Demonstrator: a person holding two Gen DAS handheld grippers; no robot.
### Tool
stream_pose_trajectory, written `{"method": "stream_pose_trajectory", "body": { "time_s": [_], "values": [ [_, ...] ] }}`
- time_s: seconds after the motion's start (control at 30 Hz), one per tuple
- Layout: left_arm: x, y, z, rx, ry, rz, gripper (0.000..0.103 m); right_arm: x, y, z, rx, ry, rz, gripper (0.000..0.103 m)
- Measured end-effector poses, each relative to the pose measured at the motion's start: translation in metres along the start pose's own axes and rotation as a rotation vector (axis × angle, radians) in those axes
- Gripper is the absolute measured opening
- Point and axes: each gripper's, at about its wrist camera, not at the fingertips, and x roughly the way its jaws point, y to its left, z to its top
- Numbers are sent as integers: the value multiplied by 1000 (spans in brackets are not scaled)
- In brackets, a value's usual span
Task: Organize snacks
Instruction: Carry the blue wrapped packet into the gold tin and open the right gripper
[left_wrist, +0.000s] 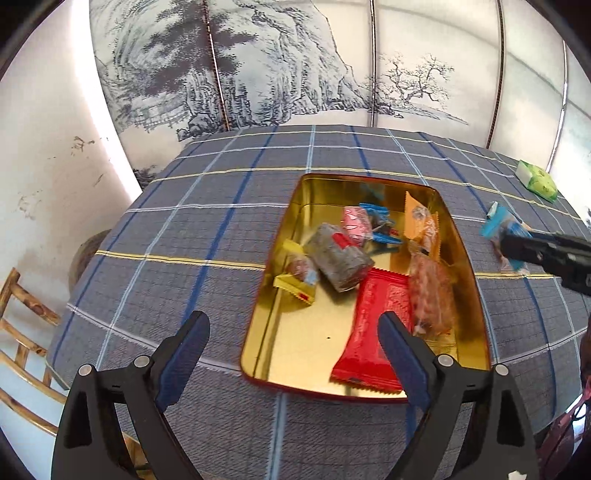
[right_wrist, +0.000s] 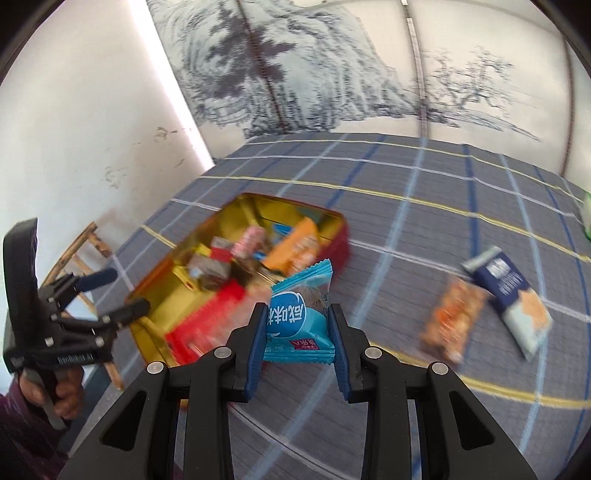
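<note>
Right of the tin: right gripper (right_wrist: 298, 334) pinches a blue snack packet (right_wrist: 301, 317) by its lower end, held above the tablecloth (right_wrist: 406, 229), short of the tin's rim.
Left gripper (left_wrist: 291, 343): spread wide, holding nothing, hovering over the near end of the gold tin (left_wrist: 461, 236).
Tin contents: red wrapper (left_wrist: 373, 325), grey packet (left_wrist: 340, 258), pink (left_wrist: 356, 223), orange (left_wrist: 423, 225) and yellow (left_wrist: 295, 273) packets crowd the tin.
Outside the tin: an orange packet (right_wrist: 454, 317) and a navy packet (right_wrist: 511, 295) lie to its right; a green pack (left_wrist: 537, 181) sits farther off.
Risk: a low grip on crinkly film could likely let the packet slip.
Risk: releasing early may drop it on the cloth or rim.
Risk: the grippers may collide over the tin.
</note>
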Motion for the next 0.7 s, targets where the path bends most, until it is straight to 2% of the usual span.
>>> {"method": "stream_pose_trajectory", "body": {
  "time_s": [0.1, 0.27, 0.47, 0.7],
  "values": [
    [-1, 4, -3, 12, -12, 32, 92, 30, 16, 22, -22, 38, 39, 34],
    [-1, 11, -6, 19, -12, 40, 94, 74, 30, 49, -25, 104, 76, 34],
    [1, 15, -11, 45, -8, 25, 94, 122, 41, 75, -8, 171, 73, 34],
    [4, 19, -13, 44, -8, 24, 97, 152, 47, 87, 16, 199, 64, 34]
  ]
}}
